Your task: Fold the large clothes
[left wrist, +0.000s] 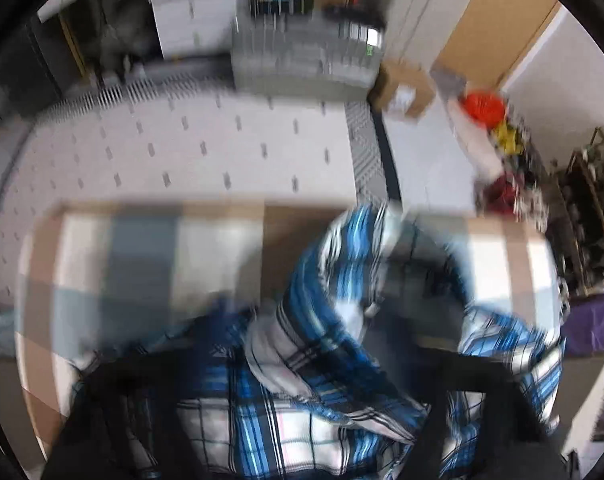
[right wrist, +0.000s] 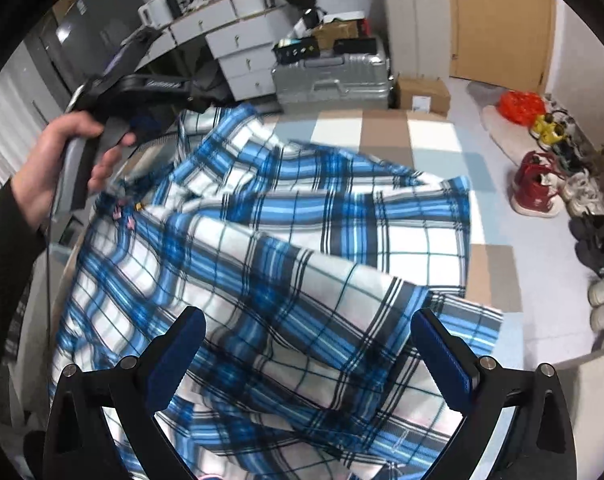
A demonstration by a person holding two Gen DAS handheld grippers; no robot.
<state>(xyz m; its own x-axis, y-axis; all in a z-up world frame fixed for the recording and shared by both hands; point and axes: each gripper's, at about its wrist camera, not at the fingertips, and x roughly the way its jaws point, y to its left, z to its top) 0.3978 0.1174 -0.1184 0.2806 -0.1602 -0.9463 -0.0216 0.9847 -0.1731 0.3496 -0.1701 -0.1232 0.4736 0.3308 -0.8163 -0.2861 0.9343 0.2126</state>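
Note:
A blue, white and black plaid shirt point(right wrist: 270, 240) lies rumpled across a table covered in tan, white and grey checks point(right wrist: 382, 132). My right gripper point(right wrist: 306, 336) hangs open just above the shirt's near part, its blue pads point(right wrist: 442, 364) wide apart and holding nothing. A hand holds my left gripper point(right wrist: 142, 128) at the shirt's far left edge, where the cloth is drawn up toward it. The left wrist view is badly blurred. There, bunched plaid shirt point(left wrist: 322, 280) rises between the dark fingers of the left gripper point(left wrist: 310, 320), which looks shut on the fabric.
Behind the table stand a silver suitcase point(right wrist: 334, 80), a cardboard box point(right wrist: 422, 94) and white drawers point(right wrist: 242, 52). Several shoes point(right wrist: 538, 188) and an orange bag point(right wrist: 522, 104) line the floor at right. A white perforated mat point(left wrist: 182, 152) lies beyond the table.

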